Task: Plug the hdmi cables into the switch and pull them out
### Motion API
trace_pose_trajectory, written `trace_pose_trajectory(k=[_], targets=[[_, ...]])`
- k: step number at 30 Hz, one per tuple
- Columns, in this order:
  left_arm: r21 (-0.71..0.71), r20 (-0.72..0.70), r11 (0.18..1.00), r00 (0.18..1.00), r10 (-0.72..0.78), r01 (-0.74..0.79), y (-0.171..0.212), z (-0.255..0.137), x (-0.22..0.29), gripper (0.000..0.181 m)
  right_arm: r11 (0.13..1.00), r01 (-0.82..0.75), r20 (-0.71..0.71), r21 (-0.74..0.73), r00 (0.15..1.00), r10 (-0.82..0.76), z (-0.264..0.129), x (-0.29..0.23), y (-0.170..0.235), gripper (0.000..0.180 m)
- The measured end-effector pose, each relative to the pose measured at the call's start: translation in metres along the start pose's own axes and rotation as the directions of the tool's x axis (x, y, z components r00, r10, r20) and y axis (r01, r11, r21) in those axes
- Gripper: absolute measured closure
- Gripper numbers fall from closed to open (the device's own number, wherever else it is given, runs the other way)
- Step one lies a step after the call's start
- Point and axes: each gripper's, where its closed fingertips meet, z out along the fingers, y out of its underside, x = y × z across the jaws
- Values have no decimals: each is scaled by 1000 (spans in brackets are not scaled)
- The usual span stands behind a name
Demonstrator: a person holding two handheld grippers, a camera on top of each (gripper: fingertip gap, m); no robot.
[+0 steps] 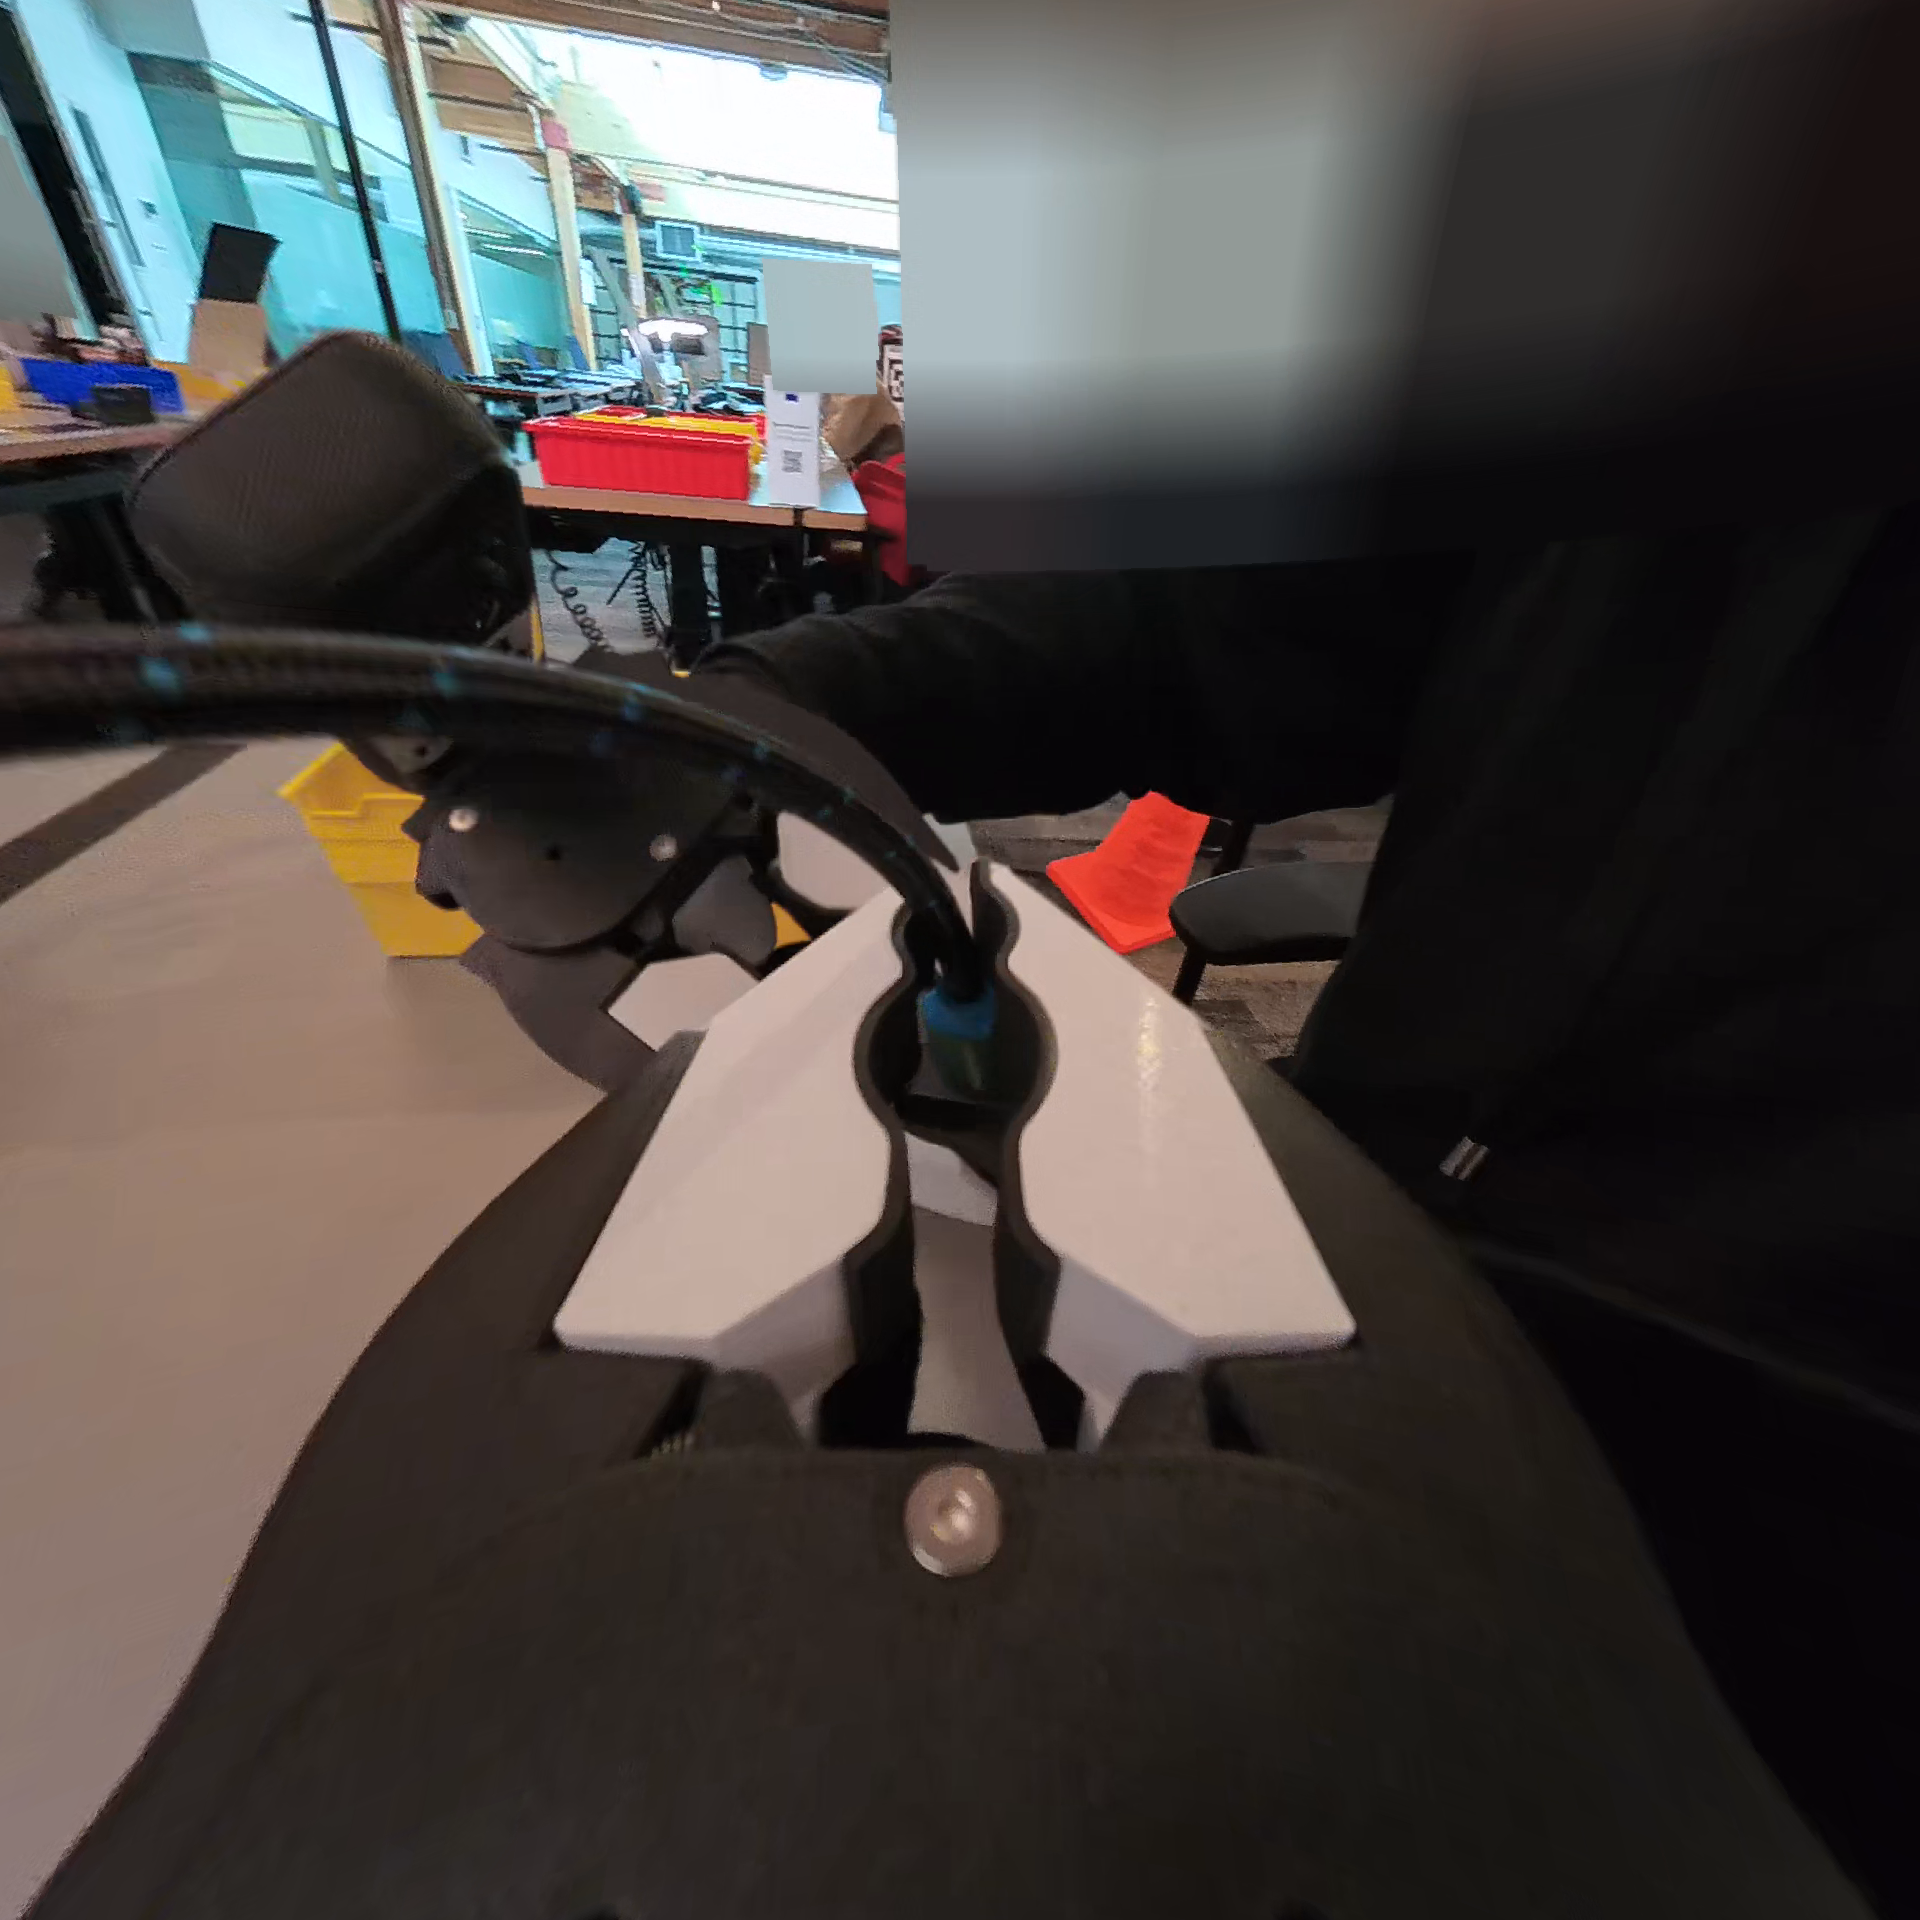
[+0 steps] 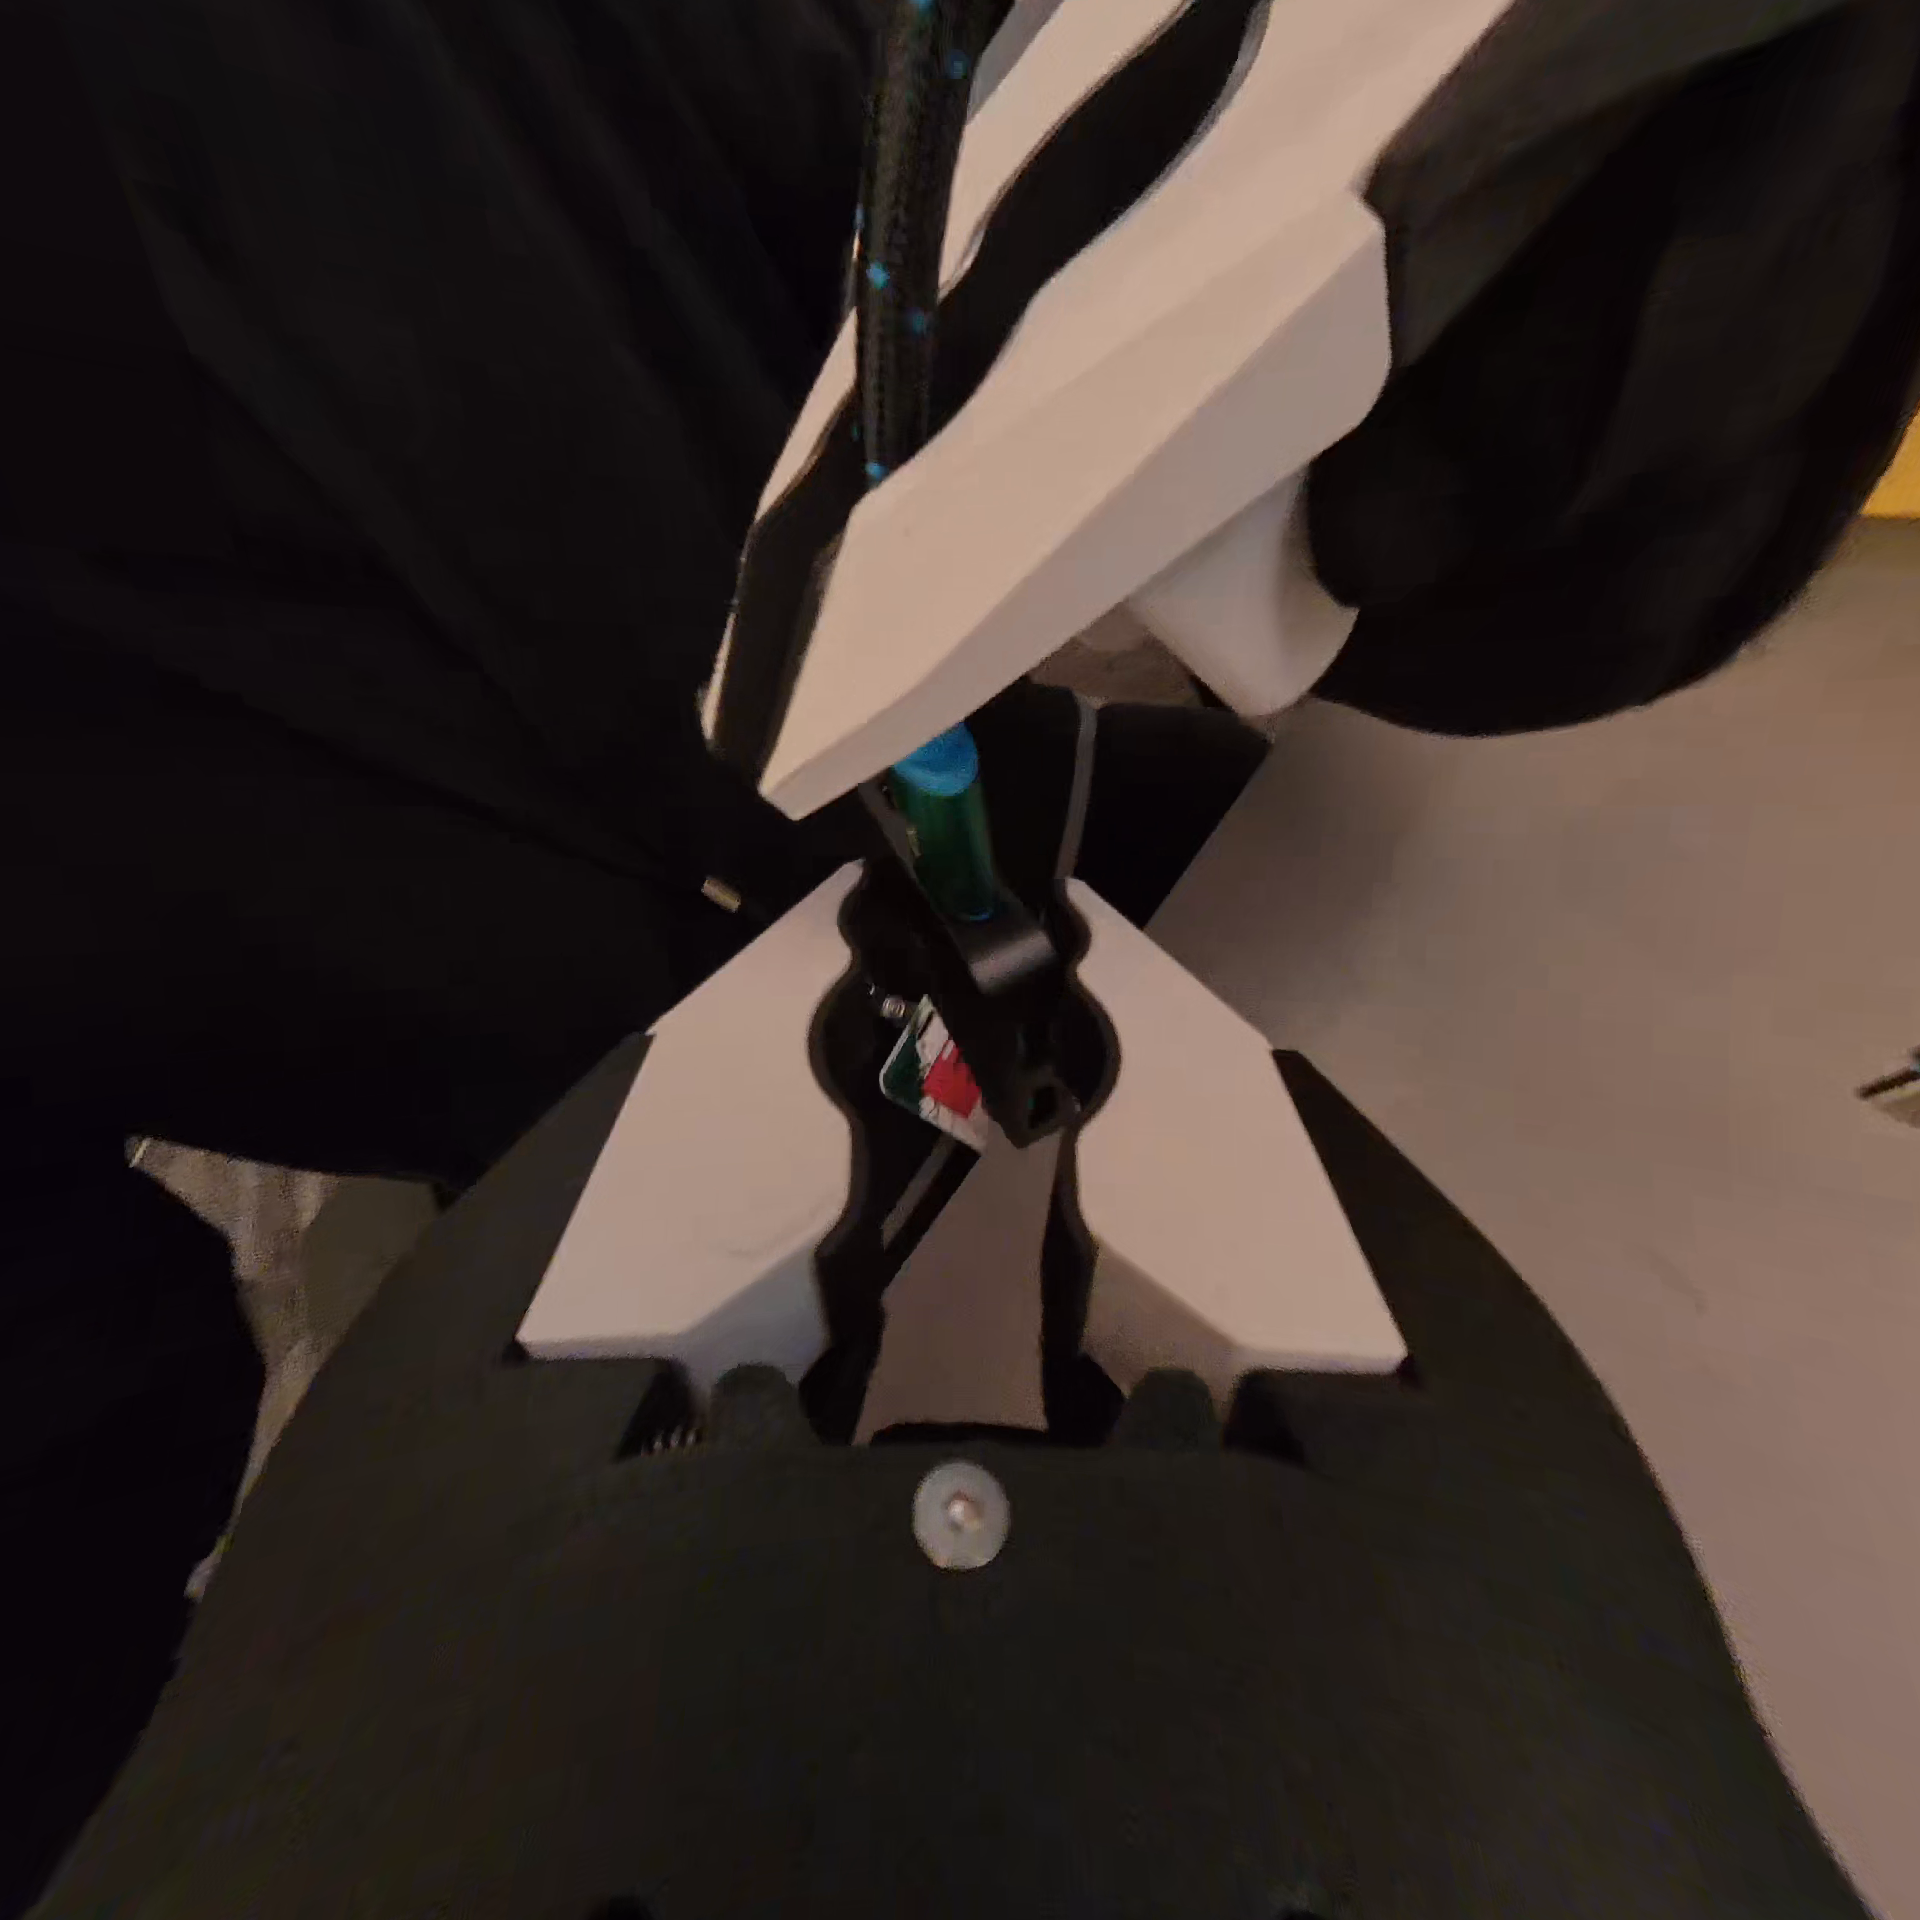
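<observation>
My left gripper (image 1: 961,930) has white fingers and is shut on the HDMI plug (image 1: 958,1034), which has a blue collar and a green body. Its black braided cable (image 1: 416,681) arcs away to the left. My right gripper (image 2: 966,904) is shut on the small black switch (image 2: 1003,971), which carries a coloured sticker. In the right wrist view the left gripper (image 2: 1091,416) comes in from above, and the plug (image 2: 940,831) meets the switch's upper edge. How deep the plug sits is hidden. The right gripper's black body (image 1: 561,873) shows behind the cable.
The grey table (image 1: 156,1091) lies below both grippers. A yellow bin (image 1: 358,831) stands behind the right gripper. An orange cone (image 1: 1132,873) and a black chair (image 1: 1268,904) are on the floor beyond. A person's dark sleeve (image 1: 1039,686) and clothing fill the right. There is about 7 cm between the tips of the two grippers.
</observation>
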Motion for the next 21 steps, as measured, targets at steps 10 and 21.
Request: trace_pose_trajectory(k=[10, 21], targets=[[13, 70, 997, 995, -72, 71, -8, -3, -16, 168, 993, 55, -262, 103, 965, -26, -19, -3, -8, 169], [125, 292, 977, 934, -205, 175, 1, -47, -69, 167, 994, -45, -561, -103, 828, -21, -96, -40, 22, 170]])
